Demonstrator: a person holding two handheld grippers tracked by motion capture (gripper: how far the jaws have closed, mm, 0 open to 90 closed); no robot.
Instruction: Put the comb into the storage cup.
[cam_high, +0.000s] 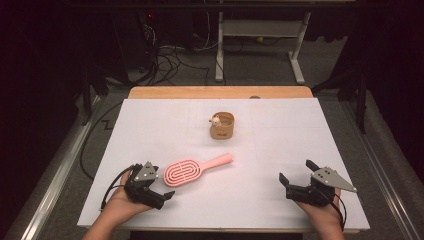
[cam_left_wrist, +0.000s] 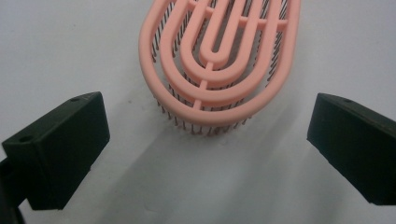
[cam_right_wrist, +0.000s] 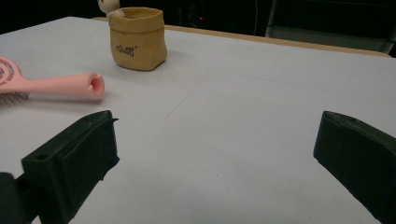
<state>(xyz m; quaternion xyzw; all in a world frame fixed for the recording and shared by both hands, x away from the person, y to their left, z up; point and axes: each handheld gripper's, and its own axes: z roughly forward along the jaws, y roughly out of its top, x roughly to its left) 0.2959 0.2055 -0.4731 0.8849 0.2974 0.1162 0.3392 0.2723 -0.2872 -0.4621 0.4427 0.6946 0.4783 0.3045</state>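
Left gripper view: the pink hairbrush (cam_left_wrist: 219, 60) lies just beyond the spread fingers (cam_left_wrist: 60, 149), untouched.

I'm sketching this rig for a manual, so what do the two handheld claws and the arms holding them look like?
Both the left claw and the right claw are black, each with two blocky, flat-faced jaws bearing small round holes. A grey three-cornered plate with dark dots tops each one. A thin black cable trails from each. The forearms look bare, with no sleeves visible.

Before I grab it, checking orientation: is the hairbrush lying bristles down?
Yes. The hairbrush lies bristles down; its bristle tips touch the table.
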